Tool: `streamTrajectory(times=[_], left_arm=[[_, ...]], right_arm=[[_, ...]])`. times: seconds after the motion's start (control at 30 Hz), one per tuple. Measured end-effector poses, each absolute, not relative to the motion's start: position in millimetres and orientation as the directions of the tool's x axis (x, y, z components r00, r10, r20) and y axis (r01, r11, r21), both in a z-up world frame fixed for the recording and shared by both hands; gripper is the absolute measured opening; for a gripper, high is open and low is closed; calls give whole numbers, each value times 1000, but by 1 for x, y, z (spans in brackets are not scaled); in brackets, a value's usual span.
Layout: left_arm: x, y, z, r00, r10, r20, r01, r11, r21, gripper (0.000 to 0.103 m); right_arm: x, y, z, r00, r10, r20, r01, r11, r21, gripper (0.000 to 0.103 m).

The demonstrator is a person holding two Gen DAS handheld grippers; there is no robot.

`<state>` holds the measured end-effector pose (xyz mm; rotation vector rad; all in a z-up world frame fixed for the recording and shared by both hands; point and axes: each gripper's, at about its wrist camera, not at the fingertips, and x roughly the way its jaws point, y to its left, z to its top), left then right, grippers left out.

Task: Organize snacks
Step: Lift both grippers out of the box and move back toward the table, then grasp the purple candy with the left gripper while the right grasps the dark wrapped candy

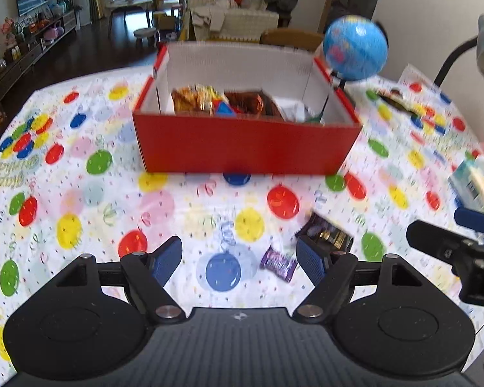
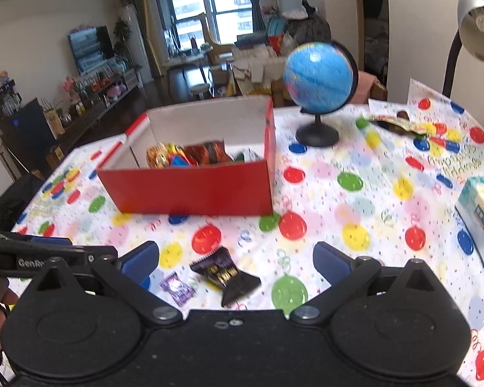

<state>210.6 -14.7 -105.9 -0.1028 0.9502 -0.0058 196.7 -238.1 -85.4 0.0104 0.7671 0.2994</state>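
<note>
My left fingers (image 1: 238, 261): wide apart, nothing between the ribbed blue pads (image 1: 167, 258); black hinged arms behind them.
My right fingers (image 2: 235, 262): spread wider yet, holding nothing; same blue pads (image 2: 330, 262) on black arms.
Purple candy (image 1: 278, 262): small, crinkly foil wrapper, flat on the cloth, lying just inside my left gripper's right pad; its long axis slants down to the right in the left wrist view.
Dark snack packet (image 2: 224, 274): glossy black wrapper with gold print and saw-tooth ends, flat on the cloth between my right pads; its long axis runs from upper left to lower right in the right wrist view. The two wrappers lie near each other, apart.
Tablecloth (image 1: 80, 193): thin white plastic sheet printed with coloured balloons, a little wrinkled; open cloth lies between the wrappers and the box.
Red box (image 1: 245, 146): rectangular cardboard, red outside, white inside, open top, long side facing me; shiny snack bags (image 1: 209, 101) lie inside.
Globe (image 2: 319, 77): smooth blue sphere on a round black stand, just right of the box.
Tissue pack (image 2: 482, 213): soft, pale, near the table's right edge.
Lamp (image 2: 477, 22): silver shade on a black neck, far right.
</note>
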Motion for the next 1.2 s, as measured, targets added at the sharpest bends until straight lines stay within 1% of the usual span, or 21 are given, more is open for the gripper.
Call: streamTrajectory(times=[0.23, 0.33, 0.5, 0.6, 0.73, 0.93, 1.03, 1.13, 1.2], left_arm=[[218, -25, -141, 528, -53, -847, -2, 998, -64, 78], [219, -30, -153, 516, -72, -854, 31, 997, -66, 78], [221, -42, -165, 508, -110, -854, 100, 993, -69, 78], [224, -49, -172, 507, -122, -853, 142, 988, -57, 78], [228, -53, -179, 495, -135, -858, 179, 983, -51, 78], [232, -57, -184, 495, -160, -854, 233, 971, -47, 78], [234, -58, -186, 497, -166, -852, 253, 967, -41, 77], [235, -59, -187, 500, -175, -848, 280, 959, -33, 77], [236, -60, -189, 497, -183, -848, 296, 955, -32, 77]], right_arm=[[205, -236, -111, 633, 261, -729, -271, 957, 107, 99], [211, -235, -121, 617, 255, -745, -270, 957, 104, 95], [222, -232, -136, 589, 246, -770, -274, 957, 97, 84], [230, -228, -144, 566, 248, -786, -283, 954, 97, 82], [240, -220, -153, 543, 254, -800, -316, 945, 85, 81], [258, -208, -165, 512, 239, -825, -370, 928, 40, 78], [264, -200, -171, 487, 231, -842, -419, 908, 7, 74], [267, -194, -177, 475, 226, -850, -444, 896, -10, 68], [268, -192, -179, 467, 226, -855, -445, 896, -6, 57]])
